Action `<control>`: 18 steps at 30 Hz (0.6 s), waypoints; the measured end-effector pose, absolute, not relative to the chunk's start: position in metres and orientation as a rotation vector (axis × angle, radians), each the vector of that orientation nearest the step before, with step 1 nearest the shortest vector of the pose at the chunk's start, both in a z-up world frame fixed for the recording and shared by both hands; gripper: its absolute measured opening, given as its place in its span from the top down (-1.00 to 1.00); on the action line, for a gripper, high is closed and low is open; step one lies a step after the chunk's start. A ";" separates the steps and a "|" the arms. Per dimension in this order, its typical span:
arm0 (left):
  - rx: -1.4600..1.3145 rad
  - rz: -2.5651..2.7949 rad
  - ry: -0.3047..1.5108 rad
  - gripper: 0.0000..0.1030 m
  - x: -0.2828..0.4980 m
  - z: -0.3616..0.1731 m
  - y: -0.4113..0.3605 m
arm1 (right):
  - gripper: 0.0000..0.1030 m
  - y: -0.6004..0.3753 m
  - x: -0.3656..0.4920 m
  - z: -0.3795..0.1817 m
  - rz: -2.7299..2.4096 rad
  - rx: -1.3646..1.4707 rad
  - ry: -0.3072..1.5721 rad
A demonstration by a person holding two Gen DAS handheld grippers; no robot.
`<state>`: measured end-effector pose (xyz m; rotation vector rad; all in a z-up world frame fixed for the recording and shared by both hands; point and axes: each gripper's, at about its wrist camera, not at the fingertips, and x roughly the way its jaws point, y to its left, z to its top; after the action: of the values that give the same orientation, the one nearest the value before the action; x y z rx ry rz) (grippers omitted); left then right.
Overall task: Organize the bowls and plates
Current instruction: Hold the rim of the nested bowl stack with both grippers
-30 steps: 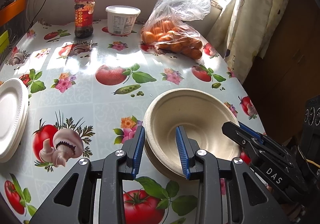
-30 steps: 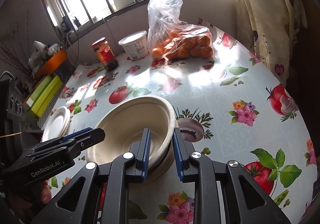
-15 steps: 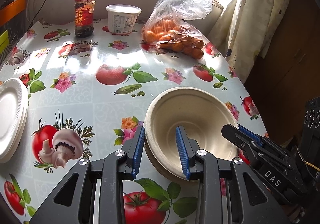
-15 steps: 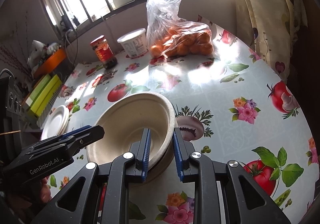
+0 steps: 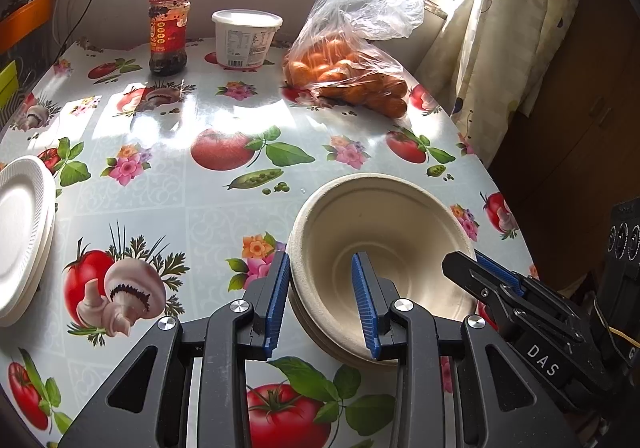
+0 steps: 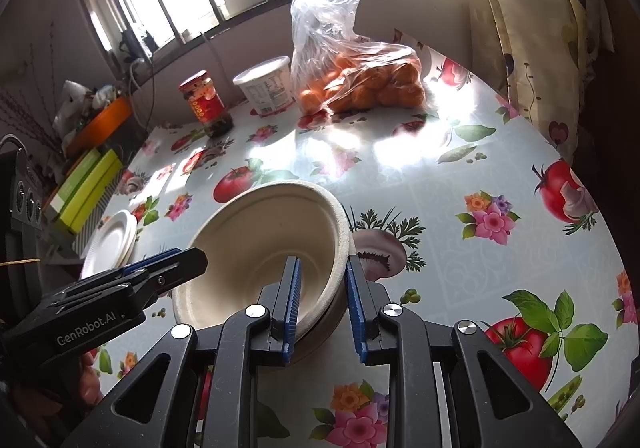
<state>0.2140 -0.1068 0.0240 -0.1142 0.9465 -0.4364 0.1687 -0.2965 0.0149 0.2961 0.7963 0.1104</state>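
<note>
A stack of nested beige paper bowls [image 5: 380,224] [image 6: 272,224] sits between both grippers, near the table's right front. My left gripper [image 5: 322,302] is shut on the stack's left rim, one blue pad outside the wall and one inside. My right gripper [image 6: 324,308] is shut on the opposite rim in the same way. Each gripper shows in the other's view: the right gripper [image 5: 480,276], the left gripper [image 6: 160,272]. A stack of white plates [image 5: 20,232] [image 6: 112,244] lies at the table's left edge, apart from both grippers.
At the back of the table [image 5: 160,199] stand a red-labelled jar [image 5: 168,31], a white tub [image 5: 246,37] and a plastic bag of oranges [image 5: 348,75]. A curtain [image 5: 508,47] hangs past the right edge. Green boxes [image 6: 84,183] sit off the table's left side.
</note>
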 end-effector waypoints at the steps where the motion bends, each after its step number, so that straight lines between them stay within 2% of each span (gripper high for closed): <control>1: -0.114 -0.436 0.947 0.35 0.214 0.024 -0.107 | 0.56 -0.296 0.169 0.015 0.111 0.295 0.797; 18: -0.117 -0.430 0.953 0.35 0.214 0.023 -0.106 | 0.49 -0.297 0.168 0.014 0.103 0.293 0.799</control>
<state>0.2144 -0.1062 0.0230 -0.1166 0.9528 -0.4305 0.1683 -0.2968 0.0138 0.2929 0.7986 0.1029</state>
